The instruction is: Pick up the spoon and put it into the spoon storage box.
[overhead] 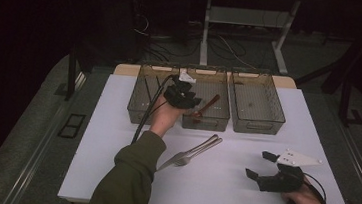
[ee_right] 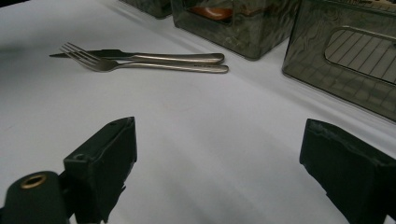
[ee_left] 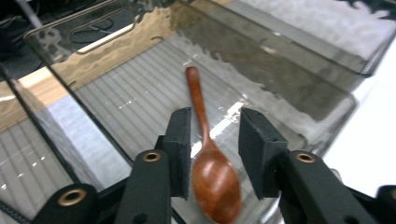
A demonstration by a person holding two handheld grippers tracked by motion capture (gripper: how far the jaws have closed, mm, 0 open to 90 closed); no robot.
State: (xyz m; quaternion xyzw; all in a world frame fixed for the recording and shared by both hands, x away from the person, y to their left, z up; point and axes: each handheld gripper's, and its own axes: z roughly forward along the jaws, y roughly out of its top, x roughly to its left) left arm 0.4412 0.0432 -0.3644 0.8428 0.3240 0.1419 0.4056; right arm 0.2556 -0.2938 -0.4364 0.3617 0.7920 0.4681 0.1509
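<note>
Spoon, wooden, reddish-brown, lies in the middle bin of three smoked-clear plastic bins at the far side of the surface, bowl toward the near wall, handle pointing away to the far end. Left gripper sits over that bin, jaws partly apart with the spoon's neck and bowl between them; left pad looks just beside the spoon's edge, right pad stands clear with a visible gap, so no clamp on it. High view puts the left gripper at the near-left corner of the middle bin, spoon just right of it. Left bin and right bin flank it. Right gripper is low over the surface near its right front, jaws wide, nothing between them. Fork and knife lie side by side, touching, mid-surface, between the two hands.
</note>
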